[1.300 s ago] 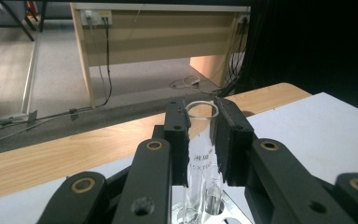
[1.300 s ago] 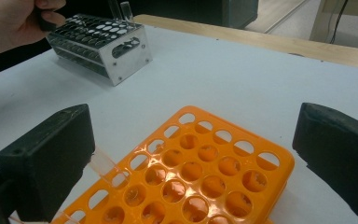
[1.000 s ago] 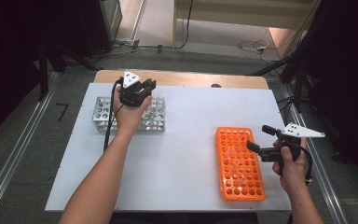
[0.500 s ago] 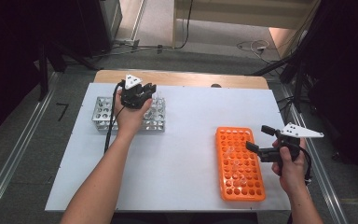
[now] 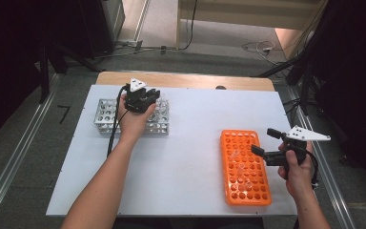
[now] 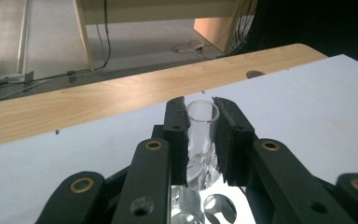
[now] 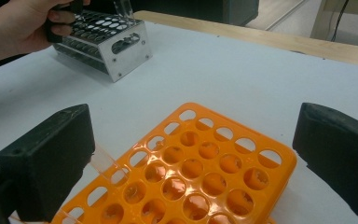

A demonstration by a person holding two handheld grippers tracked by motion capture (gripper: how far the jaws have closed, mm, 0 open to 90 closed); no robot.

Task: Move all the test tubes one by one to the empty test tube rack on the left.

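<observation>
My left gripper (image 5: 142, 98) hangs over the right half of the metal tube rack (image 5: 106, 114), shut on a clear test tube (image 6: 201, 126). The tube stands upright between the pads, open mouth up, its lower end just above the rack's holes (image 6: 214, 205). My right gripper (image 5: 265, 142) is held at the right edge of the orange tube rack (image 5: 245, 167), open, with nothing between its jaws. In the right gripper view the orange rack (image 7: 186, 177) lies below the wide-apart jaws, and a clear tube (image 7: 105, 163) leans in one of its near holes.
The racks sit on a white tabletop (image 5: 195, 138) with a wooden strip (image 5: 195, 80) along its far edge. The metal rack (image 7: 107, 42) shows at the far left in the right gripper view. Cables lie on the floor beyond the table.
The left gripper with its tube has edged slightly lower over the metal rack. The right gripper has stayed where it was.
</observation>
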